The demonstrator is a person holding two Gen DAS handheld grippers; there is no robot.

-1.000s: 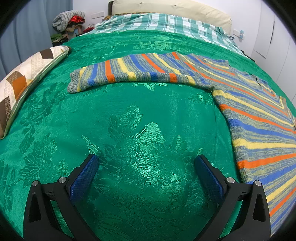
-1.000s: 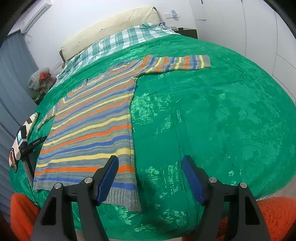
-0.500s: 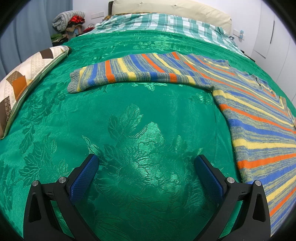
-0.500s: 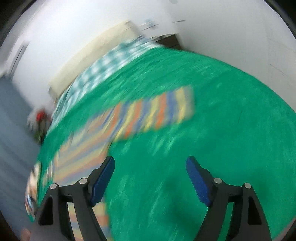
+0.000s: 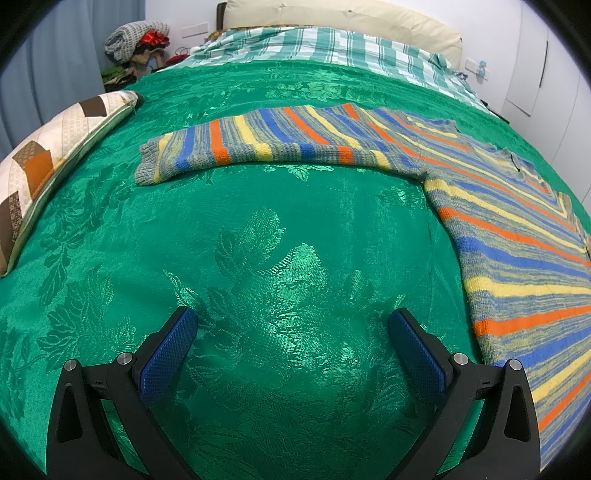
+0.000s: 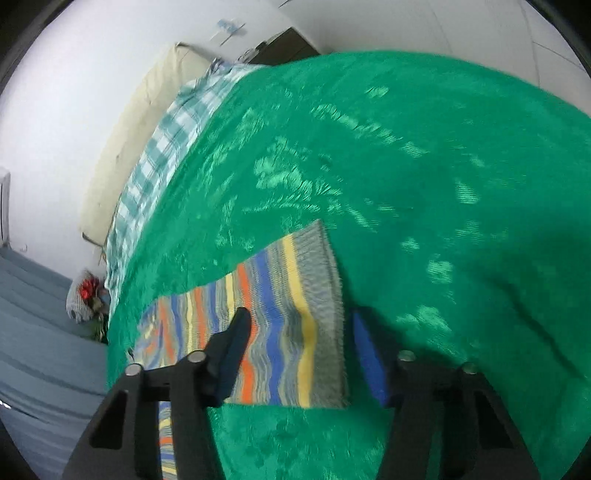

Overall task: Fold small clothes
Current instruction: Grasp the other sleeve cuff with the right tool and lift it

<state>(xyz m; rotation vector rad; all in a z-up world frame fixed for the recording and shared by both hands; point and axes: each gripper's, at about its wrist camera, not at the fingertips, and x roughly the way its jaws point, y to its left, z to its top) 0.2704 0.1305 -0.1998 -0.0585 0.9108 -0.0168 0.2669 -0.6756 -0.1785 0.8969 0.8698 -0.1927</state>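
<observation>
A striped knit sweater (image 5: 498, 229) in blue, orange, yellow and grey lies flat on the green bedspread (image 5: 258, 240). Its left sleeve (image 5: 258, 144) stretches out to the left, ahead of my left gripper (image 5: 291, 336), which is open and empty above bare bedspread. In the right wrist view the right sleeve's grey cuff end (image 6: 325, 306) lies between the two fingers of my right gripper (image 6: 299, 339), which is open and close over it. This view is blurred.
A patchwork pillow (image 5: 48, 166) lies at the bed's left edge. A checked blanket (image 5: 332, 48) and cream headboard cushion (image 5: 351, 18) are at the far end. A pile of clothes (image 5: 136, 40) sits beyond the bed's far left corner. White wardrobe doors stand to the right.
My right gripper has swung from the sweater's hem up to the right sleeve's cuff and now straddles it. My left gripper has not moved.
</observation>
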